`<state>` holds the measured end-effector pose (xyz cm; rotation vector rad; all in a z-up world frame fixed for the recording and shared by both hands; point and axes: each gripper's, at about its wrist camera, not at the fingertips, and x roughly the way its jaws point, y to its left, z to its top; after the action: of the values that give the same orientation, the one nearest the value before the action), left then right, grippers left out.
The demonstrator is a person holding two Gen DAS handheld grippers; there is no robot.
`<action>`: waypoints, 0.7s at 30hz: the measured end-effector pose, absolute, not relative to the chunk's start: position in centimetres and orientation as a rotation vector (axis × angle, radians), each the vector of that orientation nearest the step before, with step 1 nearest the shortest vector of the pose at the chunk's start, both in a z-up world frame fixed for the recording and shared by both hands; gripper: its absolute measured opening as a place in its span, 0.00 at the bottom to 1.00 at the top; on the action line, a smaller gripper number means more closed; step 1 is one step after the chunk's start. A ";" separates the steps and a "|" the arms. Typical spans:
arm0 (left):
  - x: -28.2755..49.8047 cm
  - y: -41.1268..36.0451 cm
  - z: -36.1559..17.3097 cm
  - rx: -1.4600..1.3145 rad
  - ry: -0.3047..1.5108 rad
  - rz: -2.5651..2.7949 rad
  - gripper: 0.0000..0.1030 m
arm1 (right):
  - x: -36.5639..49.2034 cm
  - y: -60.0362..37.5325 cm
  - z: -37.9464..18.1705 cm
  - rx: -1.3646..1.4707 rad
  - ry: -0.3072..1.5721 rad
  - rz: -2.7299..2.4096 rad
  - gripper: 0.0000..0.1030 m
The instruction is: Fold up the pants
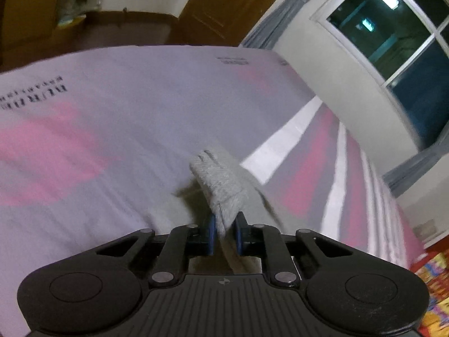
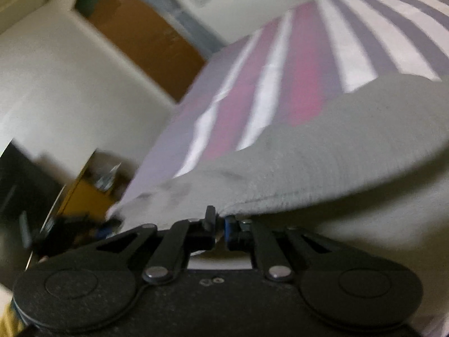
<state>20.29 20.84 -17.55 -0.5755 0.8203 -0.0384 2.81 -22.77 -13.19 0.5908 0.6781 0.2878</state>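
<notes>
The pants (image 1: 221, 185) are pale grey fleece, held up over the bed. My left gripper (image 1: 225, 231) is shut on a bunched edge of them, which sticks up between the blue pads. In the right wrist view the pants (image 2: 322, 163) spread wide in front of the camera, and my right gripper (image 2: 220, 226) is shut on their hemmed edge. The left gripper (image 2: 84, 224) also shows at the far left of that view, holding the other end of the edge. Most of the garment hangs out of sight below.
The bed sheet (image 1: 126, 118) is lilac with pink patches, white stripes and dark print. Beyond it stand a wooden door (image 1: 224, 2), a window with curtains (image 1: 393, 33) and white walls. A colourful mat (image 1: 432, 275) lies on the floor at right.
</notes>
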 end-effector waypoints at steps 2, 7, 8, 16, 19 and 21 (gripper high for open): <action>20.2 20.8 -19.7 -0.528 0.883 -0.023 0.14 | 3.1 -21.3 -13.9 0.487 0.733 0.258 0.06; 19.5 20.7 -22.9 -0.510 0.924 0.025 0.28 | 4.1 -21.7 -18.0 0.478 0.855 0.180 0.13; 19.4 20.6 -22.5 -0.507 0.925 0.046 0.33 | 4.2 -21.8 -17.6 0.485 0.858 0.186 0.21; 15.7 15.6 -17.7 -0.363 0.839 -0.060 0.38 | -0.8 -26.6 -14.5 0.522 0.791 0.125 0.47; 15.4 12.2 -18.0 -0.353 0.872 -0.144 0.38 | -2.7 -30.9 -14.7 0.571 0.772 0.001 0.49; 15.2 10.0 -18.5 -0.336 0.896 -0.180 0.38 | -3.9 -33.7 -14.7 0.617 0.760 -0.069 0.49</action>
<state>15.22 10.05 -18.52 -0.3357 0.8956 -0.1802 -3.95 -33.68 -14.70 0.6165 0.7600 -0.0690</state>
